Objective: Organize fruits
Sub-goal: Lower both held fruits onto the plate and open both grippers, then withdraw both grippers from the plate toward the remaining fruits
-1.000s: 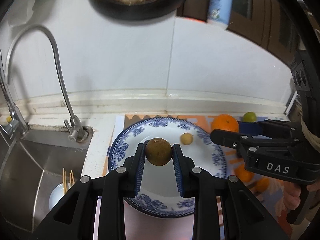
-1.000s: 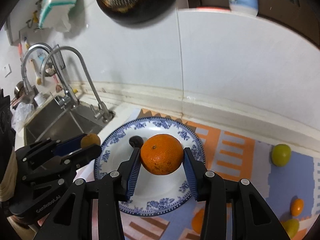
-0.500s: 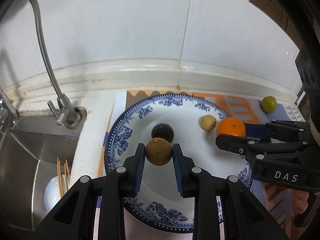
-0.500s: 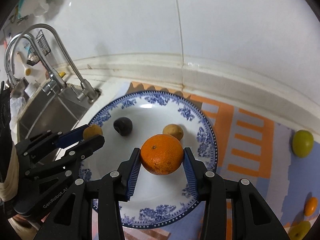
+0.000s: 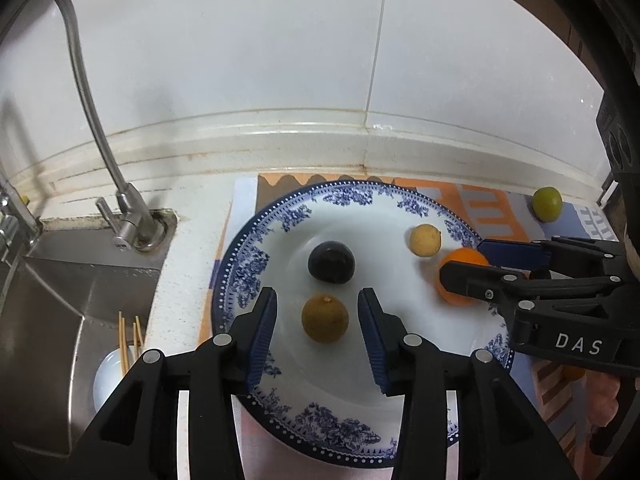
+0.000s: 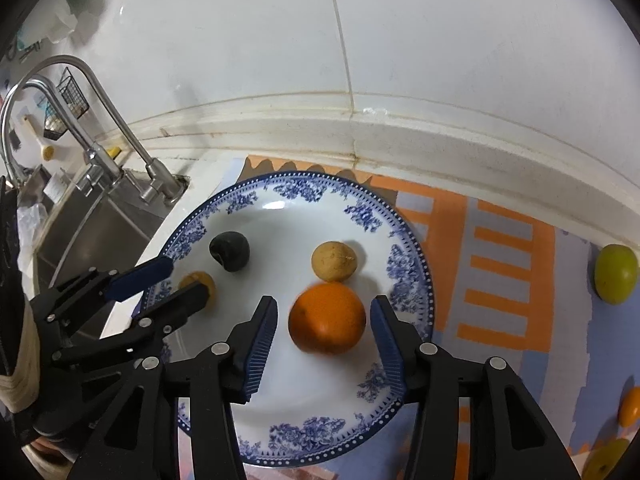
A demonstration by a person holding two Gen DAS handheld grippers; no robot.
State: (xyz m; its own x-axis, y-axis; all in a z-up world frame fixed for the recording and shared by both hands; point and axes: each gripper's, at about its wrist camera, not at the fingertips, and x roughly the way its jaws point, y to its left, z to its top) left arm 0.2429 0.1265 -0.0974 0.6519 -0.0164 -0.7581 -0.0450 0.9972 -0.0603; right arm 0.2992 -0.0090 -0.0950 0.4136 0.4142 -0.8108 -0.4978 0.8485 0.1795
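Where the left wrist camera looks down, the left gripper (image 5: 317, 320) stands with its jaws spread wide, clear gaps on both sides of the brown fruit (image 5: 324, 319) that lies between them on the blue-and-white plate (image 5: 256, 256). Just beyond it sits a dark fruit (image 5: 331, 261), and farther right a pale tan fruit (image 5: 425, 240). At the plate's right edge the right gripper (image 5: 466, 259) reaches in around an orange (image 5: 460, 276), partly hidden by its near finger. A green fruit (image 5: 546, 204) rests on the striped mat (image 5: 488, 208) at far right; a faucet (image 5: 120, 200) rises at left beside the sink (image 5: 72, 300).

From the right wrist view, the right gripper (image 6: 323, 324) is likewise parted, touching nothing, with the orange (image 6: 327, 318) sitting on the plate (image 6: 408, 272) between its fingers. The tan fruit (image 6: 334, 261) lies just beyond the orange, the dark fruit (image 6: 229, 250) farther left. The left gripper (image 6: 182, 280) straddles the brown fruit (image 6: 204, 280) at the plate's left. The green fruit (image 6: 615, 273) lies on the mat (image 6: 504, 280) at right.
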